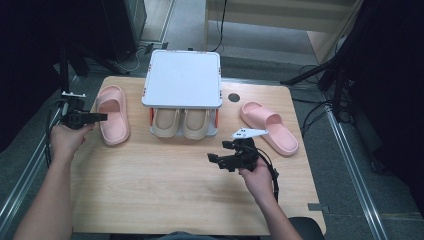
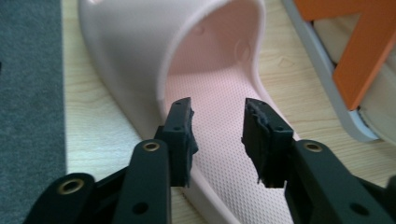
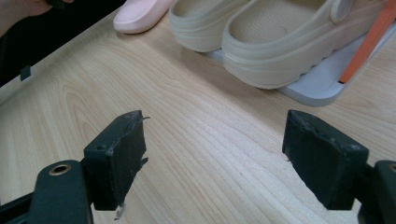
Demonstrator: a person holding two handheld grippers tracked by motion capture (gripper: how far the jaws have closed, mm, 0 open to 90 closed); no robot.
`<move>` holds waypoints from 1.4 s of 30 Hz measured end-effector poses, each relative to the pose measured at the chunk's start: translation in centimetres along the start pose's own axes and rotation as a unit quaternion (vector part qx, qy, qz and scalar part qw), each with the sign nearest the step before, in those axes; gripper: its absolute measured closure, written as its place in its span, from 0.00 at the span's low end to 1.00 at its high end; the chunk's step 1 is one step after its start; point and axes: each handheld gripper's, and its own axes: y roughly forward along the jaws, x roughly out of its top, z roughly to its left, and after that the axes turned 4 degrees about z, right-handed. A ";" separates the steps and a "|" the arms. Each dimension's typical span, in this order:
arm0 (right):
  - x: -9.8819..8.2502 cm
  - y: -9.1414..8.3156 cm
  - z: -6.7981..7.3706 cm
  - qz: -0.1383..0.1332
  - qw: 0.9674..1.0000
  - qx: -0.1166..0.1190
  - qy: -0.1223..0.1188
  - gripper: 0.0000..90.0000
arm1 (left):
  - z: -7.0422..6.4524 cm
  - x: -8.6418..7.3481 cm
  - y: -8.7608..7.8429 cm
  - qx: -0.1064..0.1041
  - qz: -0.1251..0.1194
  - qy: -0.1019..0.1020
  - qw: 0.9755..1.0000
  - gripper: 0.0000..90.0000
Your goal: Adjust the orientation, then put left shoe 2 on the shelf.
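Fig. legend, high view: your left gripper (image 1: 102, 117) sits at the counter's (image 1: 165, 200) left edge, jaws pointing right at the left pink slipper (image 1: 113, 114), which lies flat just left of the rack (image 1: 182, 80). In the left gripper view the jaws stand partly apart, approx. half width, w/ nothing pinched; the pads (image 2: 183, 135) hover over the slipper's dotted insole near its heel end, the strap arching just beyond. Pads aren't pressing on it.

Your right gripper (image 1: 214, 159) is held over the counter's middle-right, in front of the rack, jaws pointing left. In the right gripper view the jaws are wide apart, bare wood between them, nothing held.

The rack is a two-level grey shelf w/ orange posts; its top plate is bare, and a pair of beige clogs (image 1: 181, 123) sits on the lower level, toes toward you. The right pink slipper (image 1: 269, 127) lies flat right of the rack, angled, well apart from its mate and just beyond your right gripper.
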 end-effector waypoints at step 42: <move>-2.3 -2.1 0.1 -0.001 0.999 -0.041 0.027 0.24 | 2.3 1.3 3.8 0.054 0.019 -0.018 0.998 0.58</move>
